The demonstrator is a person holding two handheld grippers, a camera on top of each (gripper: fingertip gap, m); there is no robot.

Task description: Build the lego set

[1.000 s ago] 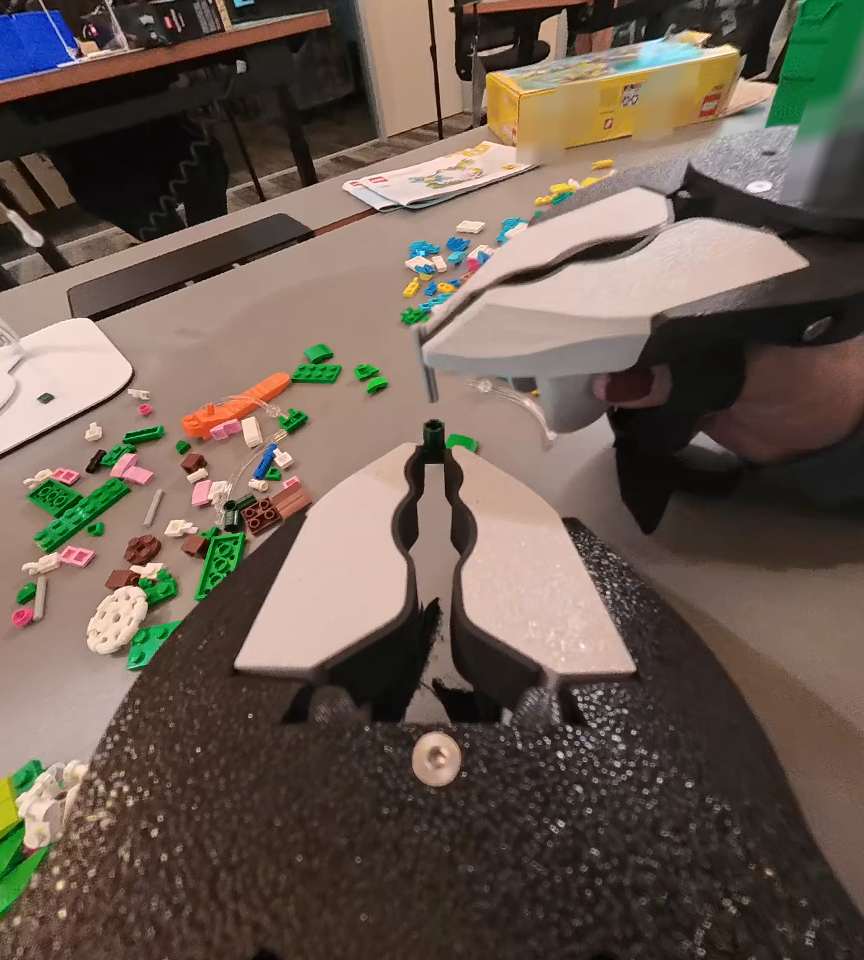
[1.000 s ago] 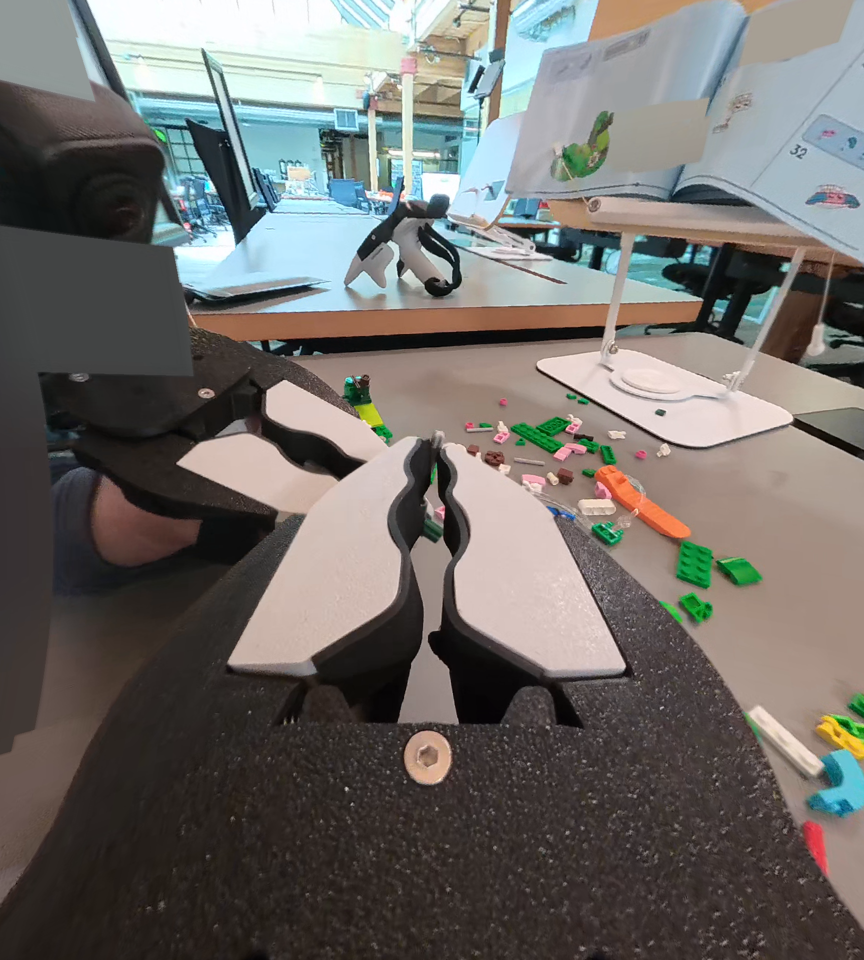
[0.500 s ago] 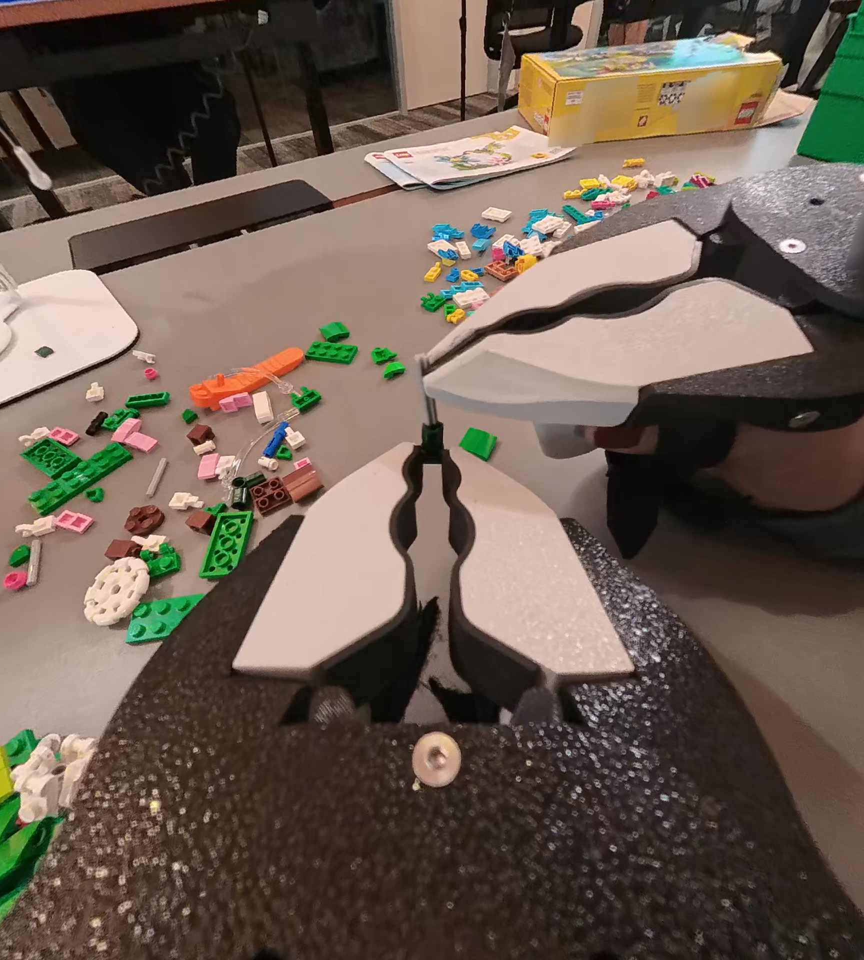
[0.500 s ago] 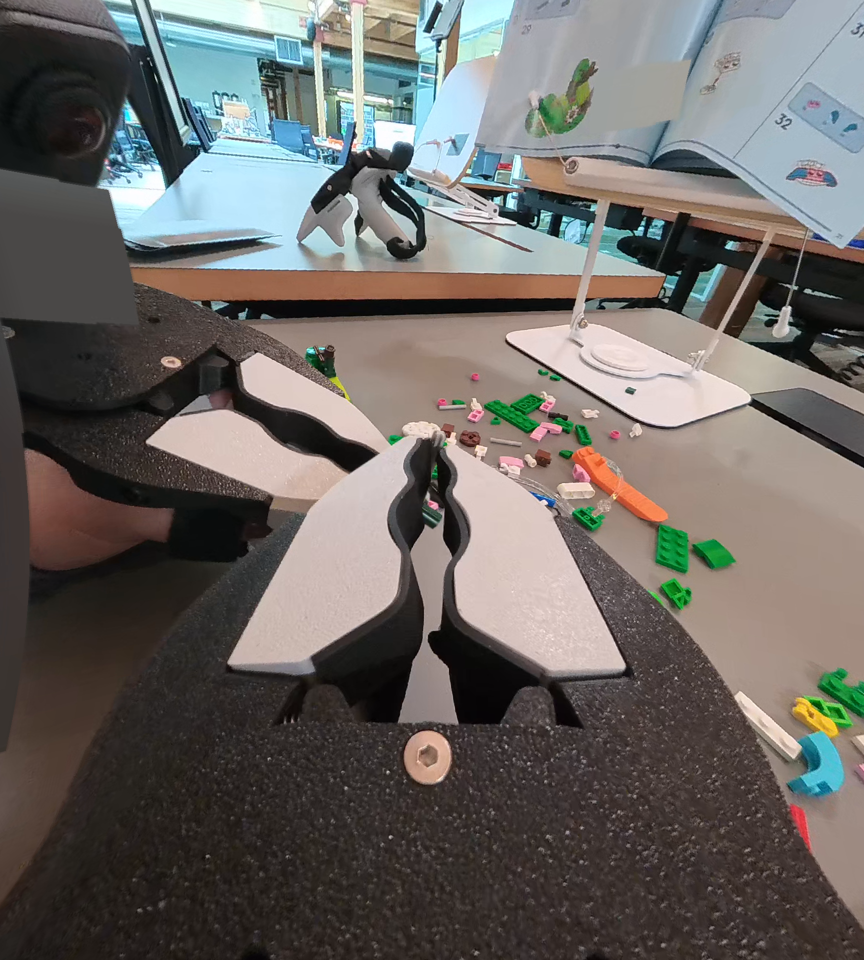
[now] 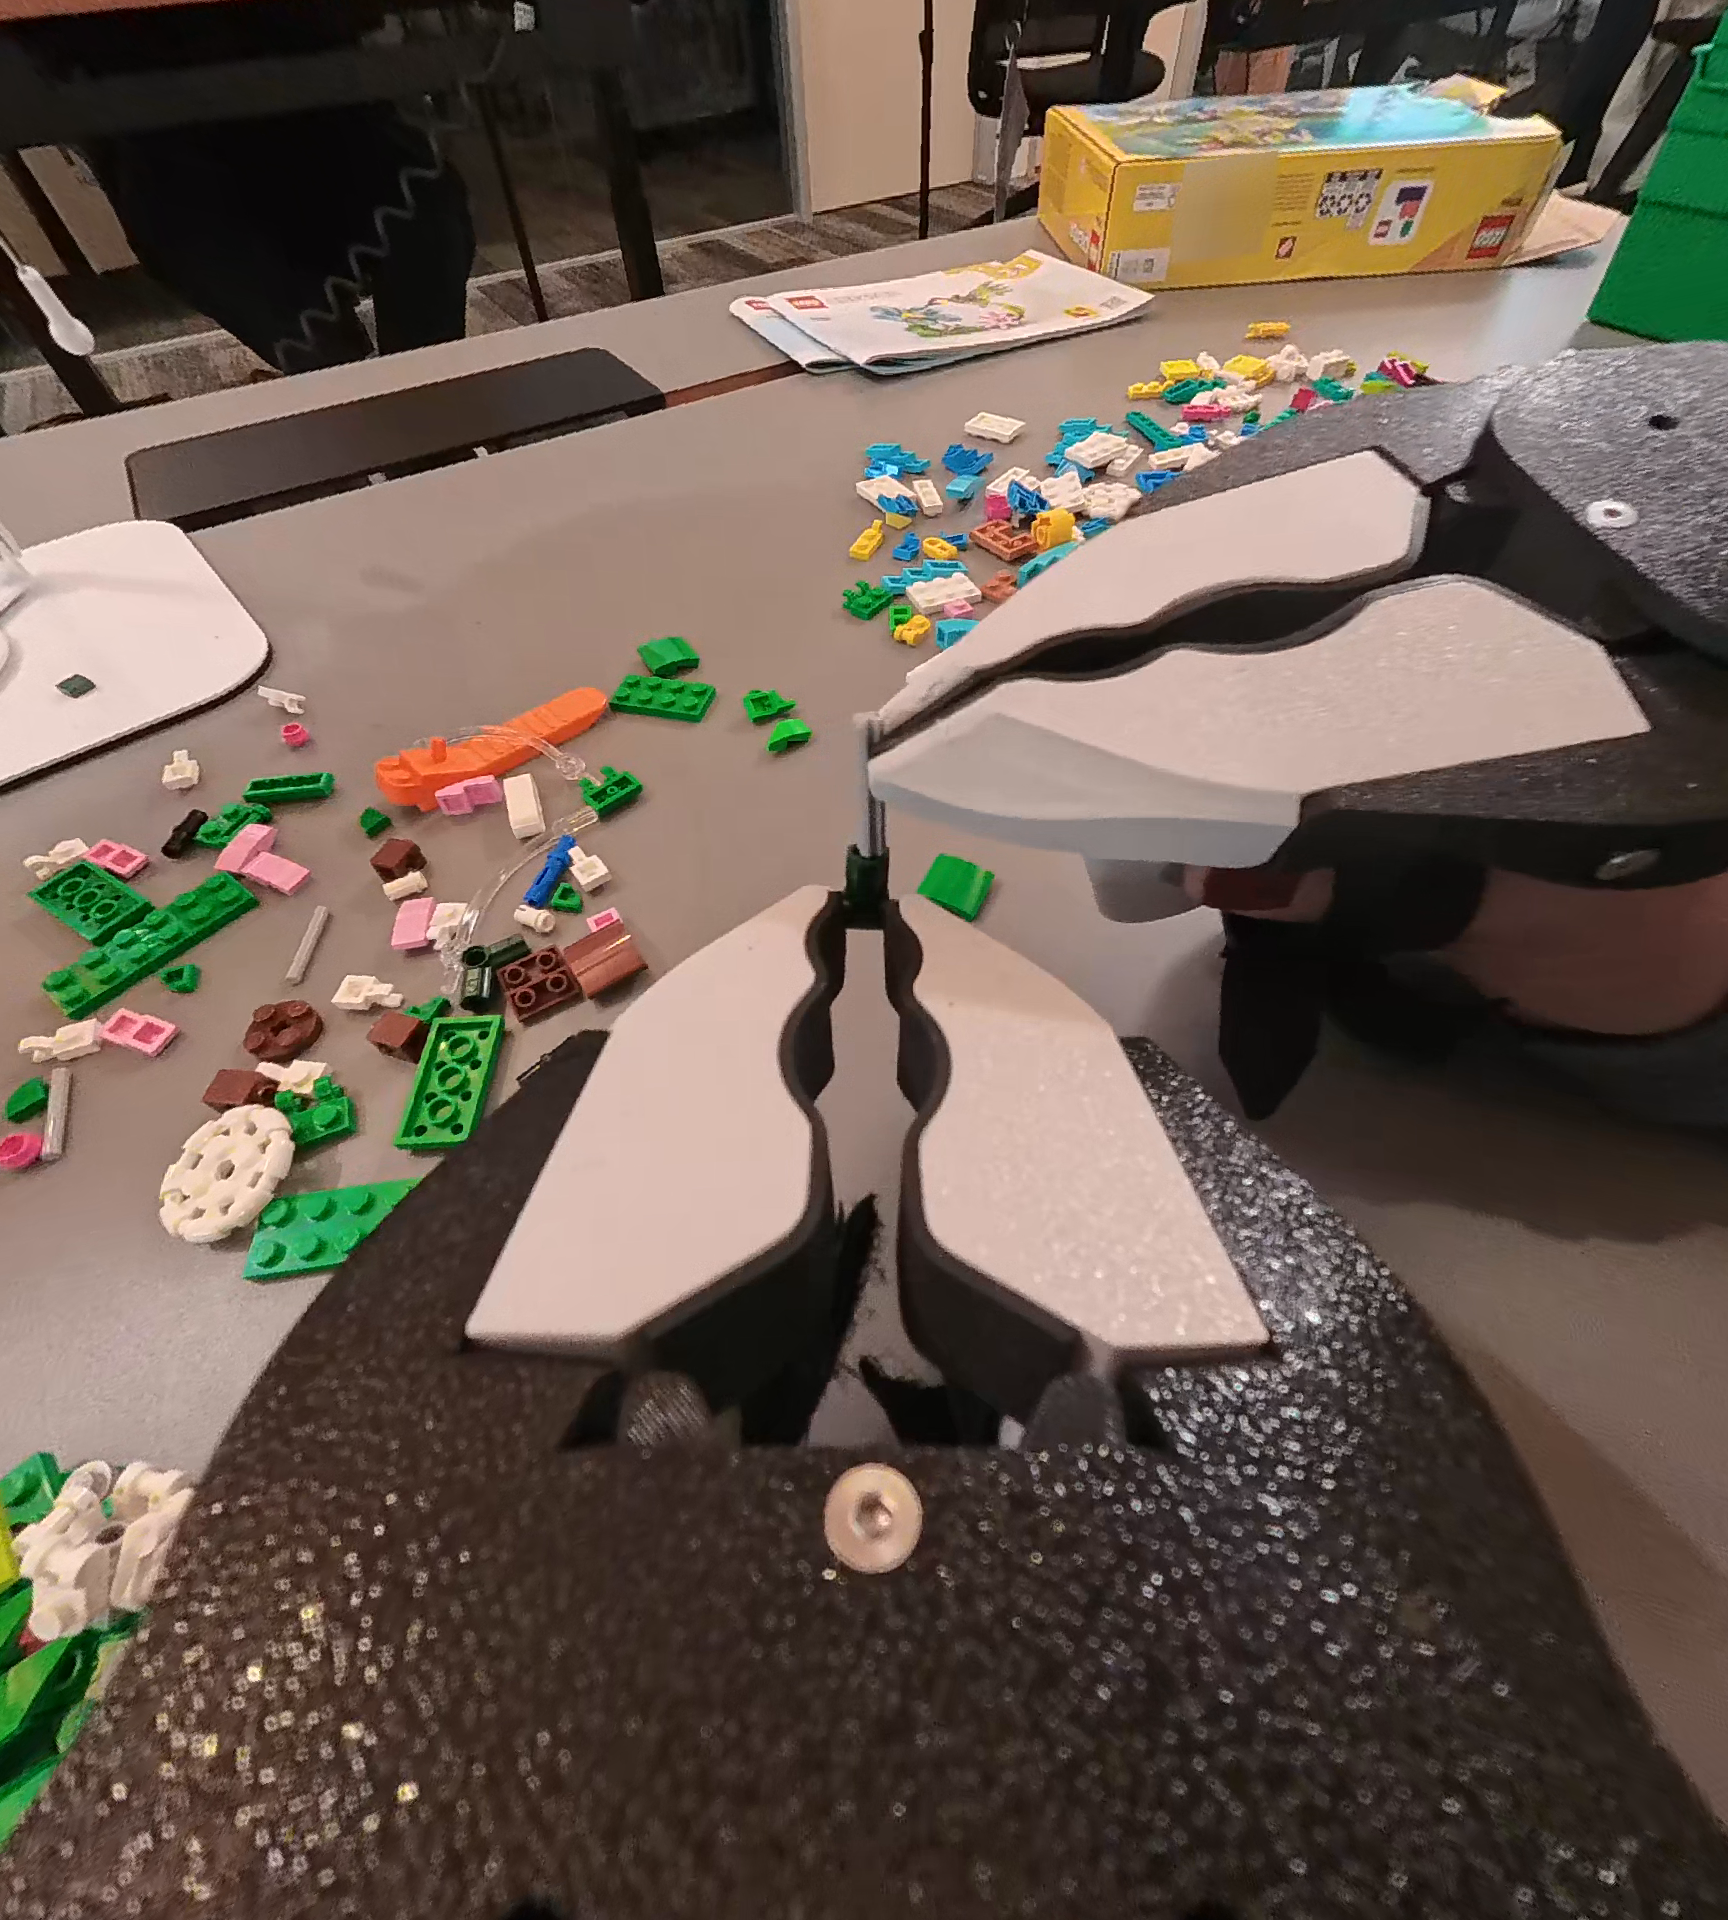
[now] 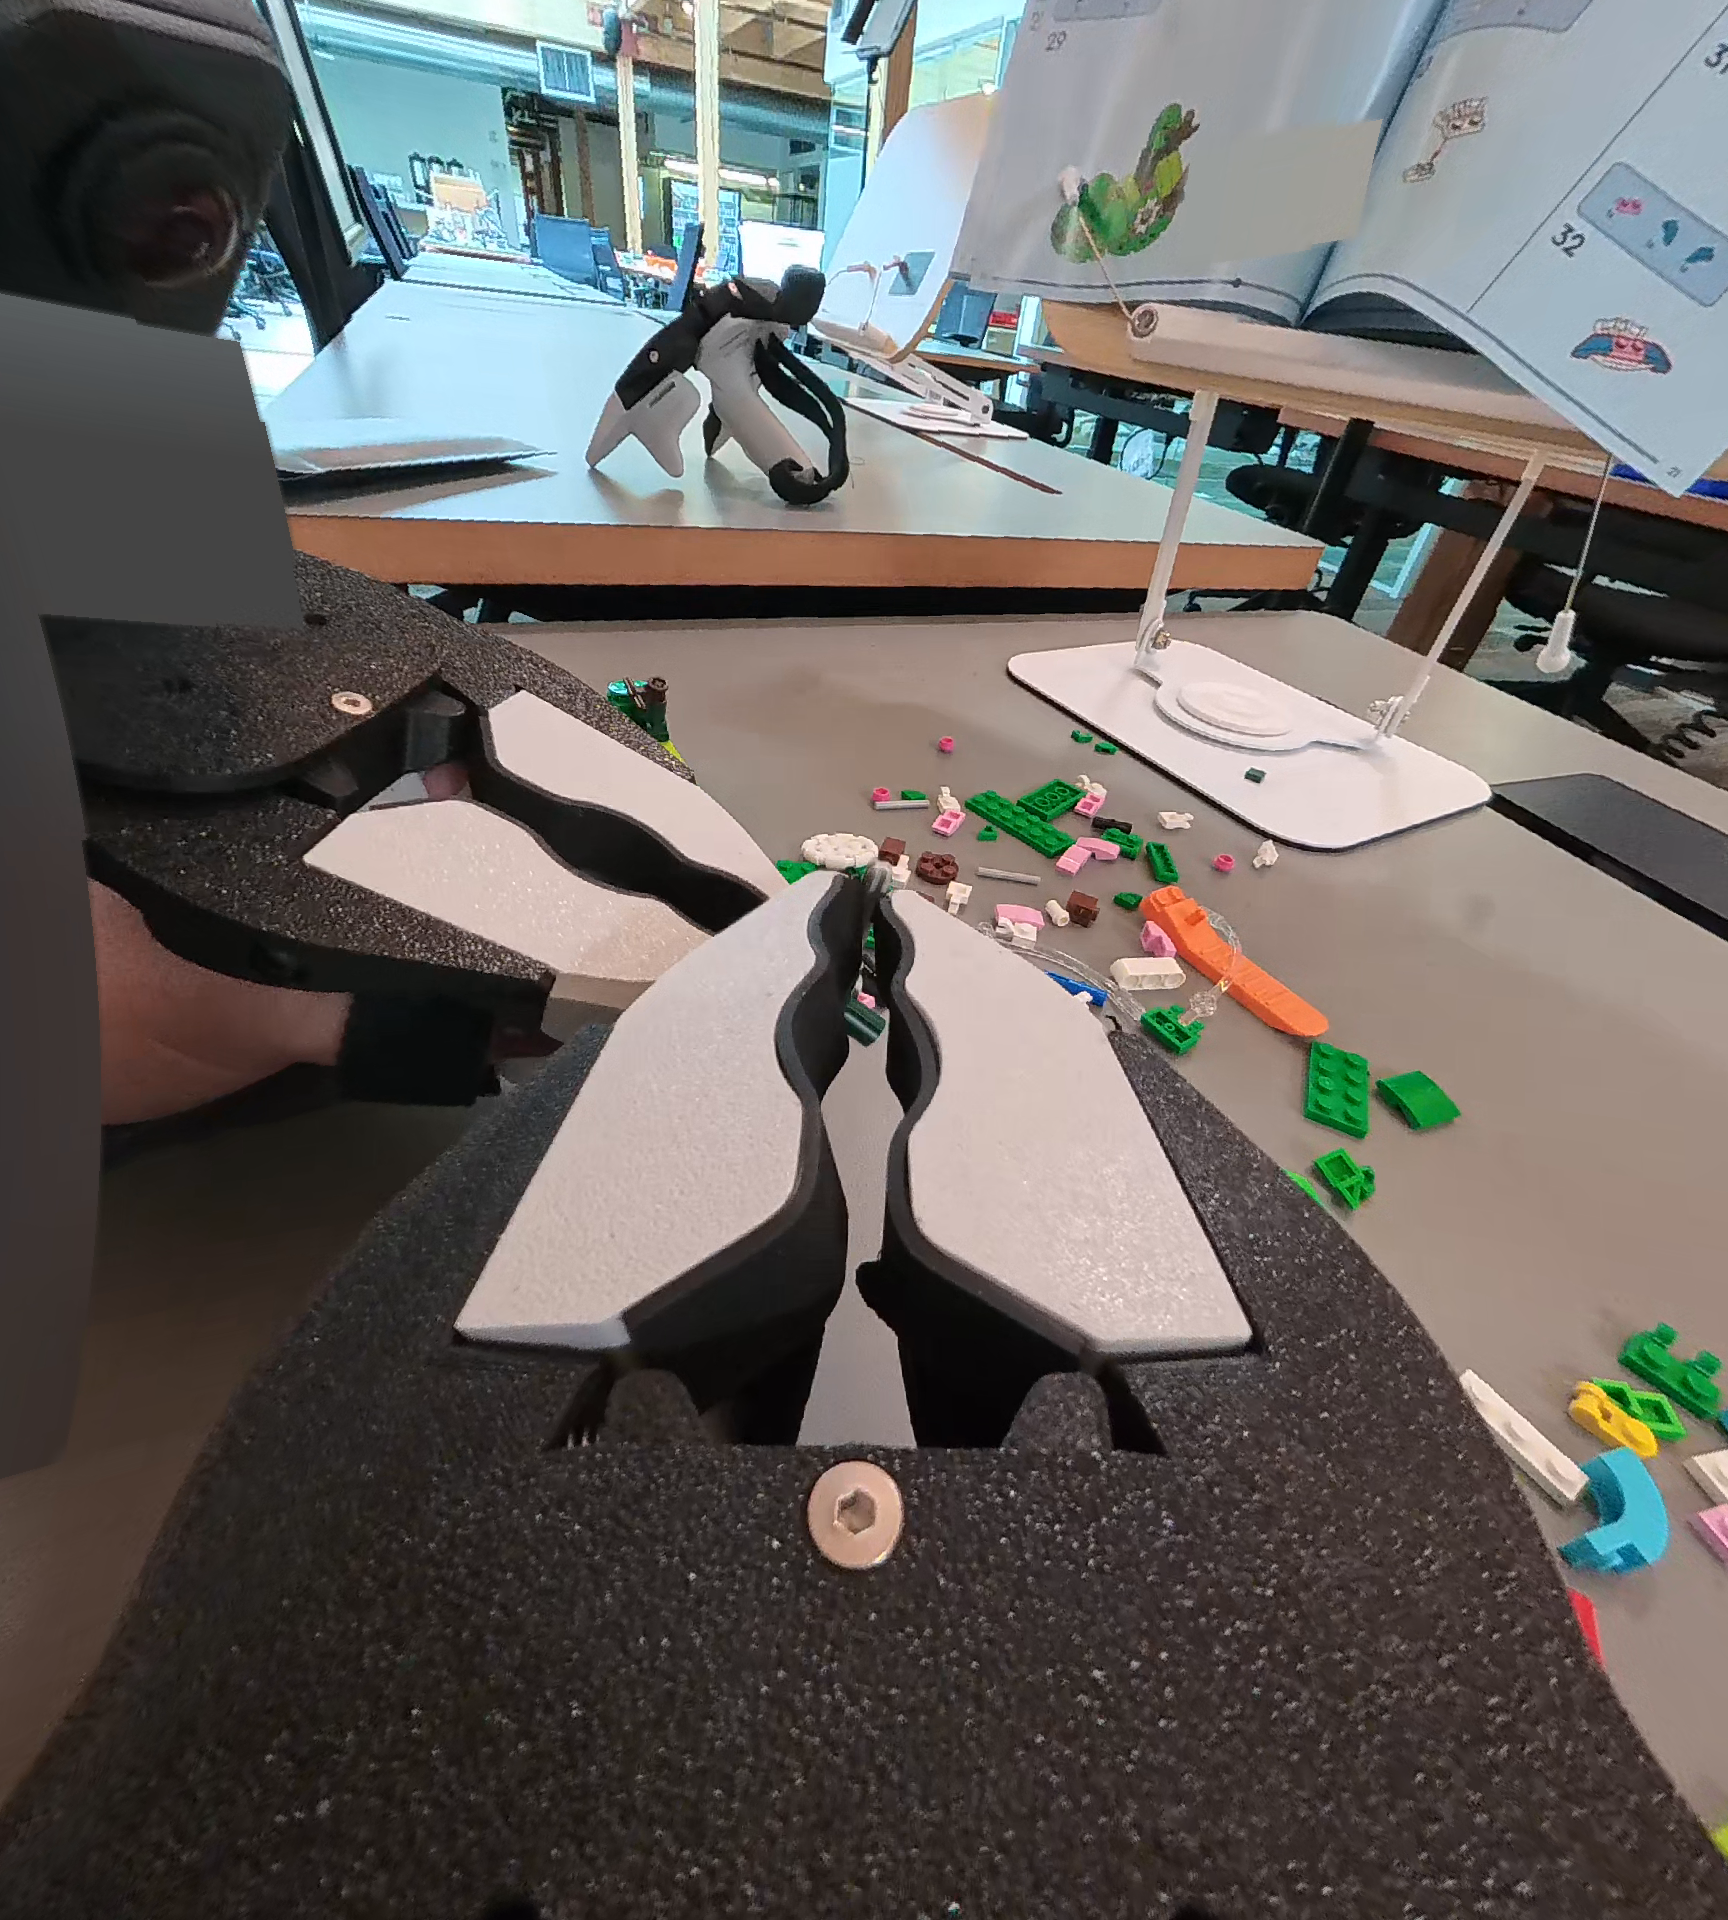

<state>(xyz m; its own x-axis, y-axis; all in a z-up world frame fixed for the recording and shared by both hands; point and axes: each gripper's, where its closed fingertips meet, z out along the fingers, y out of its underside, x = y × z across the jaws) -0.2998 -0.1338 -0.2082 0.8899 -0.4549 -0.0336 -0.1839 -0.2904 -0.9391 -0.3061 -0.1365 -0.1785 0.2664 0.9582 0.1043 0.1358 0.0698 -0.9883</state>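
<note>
Most bricks lie loose beyond your jaws. Your left gripper (image 5: 862, 914) clamps a dark green peg (image 5: 862, 883); your right gripper (image 5: 875, 743) pinches a grey bar (image 5: 871, 810) meeting it, apparently not fully seated.

A grey surface (image 5: 527, 582) is carrying scattered bricks — green plates (image 5: 143, 935), an orange piece (image 5: 486, 748). A white stand base (image 5: 81, 655), booklets (image 5: 943, 307) and a yellow box (image 5: 1296, 187) are lying on it too.
</note>
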